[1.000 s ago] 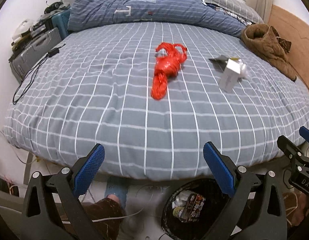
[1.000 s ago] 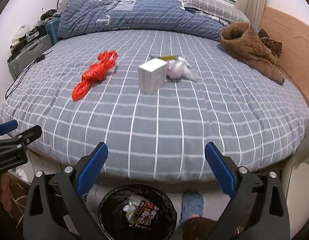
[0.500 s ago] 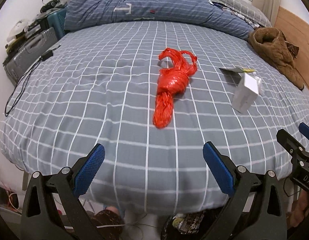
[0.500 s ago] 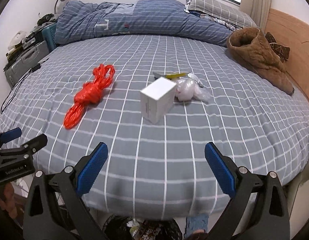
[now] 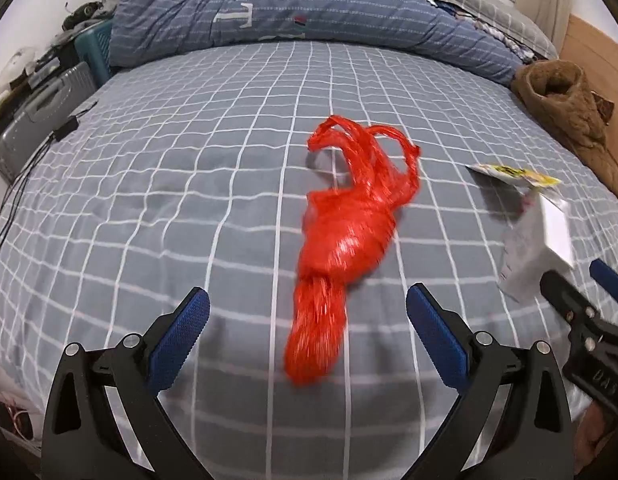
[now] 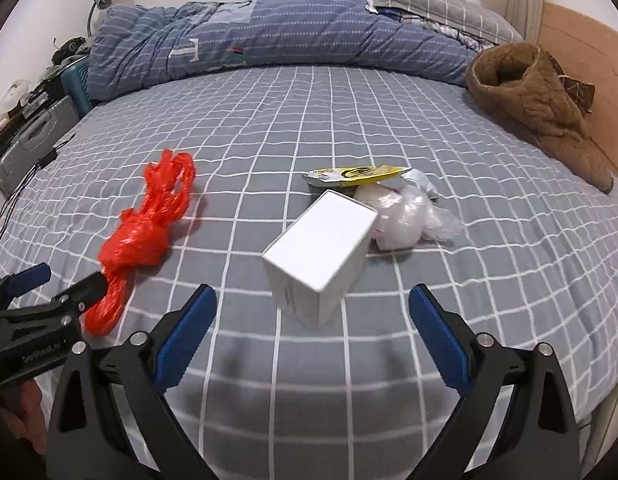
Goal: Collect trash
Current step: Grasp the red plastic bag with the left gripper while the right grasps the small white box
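Note:
A crumpled red plastic bag [image 5: 345, 236] [image 6: 145, 232] lies on the grey checked bed [image 5: 169, 184]. My left gripper [image 5: 307, 334] is open, its blue pads either side of the bag's near tail, not touching it. A white box [image 6: 323, 256] [image 5: 537, 252] stands tilted on the bed just beyond my open right gripper [image 6: 313, 332]. Behind the box lie a clear crumpled plastic bag [image 6: 405, 216] and a yellow and silver wrapper [image 6: 357, 174] [image 5: 513, 172]. Each gripper shows at the edge of the other's view.
A rolled blue quilt [image 6: 269, 36] and grey pillows [image 6: 437, 4] line the far side of the bed. A brown fleece garment [image 6: 537, 96] lies at the right by the wooden headboard. A grey case [image 5: 33, 120] and a black cable [image 5: 13, 188] sit at the left.
Both grippers rose from beside the bed and moved forward over it. The black bin and the floor have dropped out of view. The red bag and the white box are now much closer.

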Demonstrator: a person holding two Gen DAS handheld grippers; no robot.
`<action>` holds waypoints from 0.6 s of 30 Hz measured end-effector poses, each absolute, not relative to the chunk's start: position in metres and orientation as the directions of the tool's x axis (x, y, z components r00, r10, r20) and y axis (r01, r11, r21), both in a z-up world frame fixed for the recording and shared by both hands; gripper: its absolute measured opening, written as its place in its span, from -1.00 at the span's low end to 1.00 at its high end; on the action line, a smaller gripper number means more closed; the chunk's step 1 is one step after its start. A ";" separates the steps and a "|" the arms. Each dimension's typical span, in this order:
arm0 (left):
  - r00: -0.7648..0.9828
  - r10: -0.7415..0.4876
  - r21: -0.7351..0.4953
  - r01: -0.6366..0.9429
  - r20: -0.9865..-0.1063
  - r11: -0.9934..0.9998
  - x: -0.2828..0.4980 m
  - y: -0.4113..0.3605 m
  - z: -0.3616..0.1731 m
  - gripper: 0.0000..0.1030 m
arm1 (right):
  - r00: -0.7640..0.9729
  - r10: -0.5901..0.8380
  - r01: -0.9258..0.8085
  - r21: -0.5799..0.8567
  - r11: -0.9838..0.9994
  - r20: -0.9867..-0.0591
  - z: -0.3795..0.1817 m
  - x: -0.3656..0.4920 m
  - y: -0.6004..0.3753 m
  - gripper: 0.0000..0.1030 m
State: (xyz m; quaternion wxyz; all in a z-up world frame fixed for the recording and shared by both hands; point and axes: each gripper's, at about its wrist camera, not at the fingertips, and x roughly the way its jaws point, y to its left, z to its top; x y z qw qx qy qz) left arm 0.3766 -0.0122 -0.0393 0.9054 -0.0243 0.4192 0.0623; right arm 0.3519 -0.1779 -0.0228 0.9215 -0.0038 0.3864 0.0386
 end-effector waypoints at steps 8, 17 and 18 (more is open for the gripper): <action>0.661 0.069 -0.022 -0.128 -0.748 0.991 0.406 -0.009 -0.051 0.87 | 0.702 0.084 -0.053 0.066 0.996 -0.707 -0.041 0.369 -0.183 0.63; 0.661 0.040 -0.033 -0.098 -0.750 0.995 0.428 -0.016 -0.064 0.66 | 0.699 0.102 -0.076 0.068 0.995 -0.708 -0.048 0.377 -0.178 0.20; 0.660 0.029 -0.037 -0.087 -0.751 0.996 0.431 -0.017 -0.067 0.51 | 0.702 0.098 -0.080 0.060 0.995 -0.706 -0.050 0.377 -0.177 0.13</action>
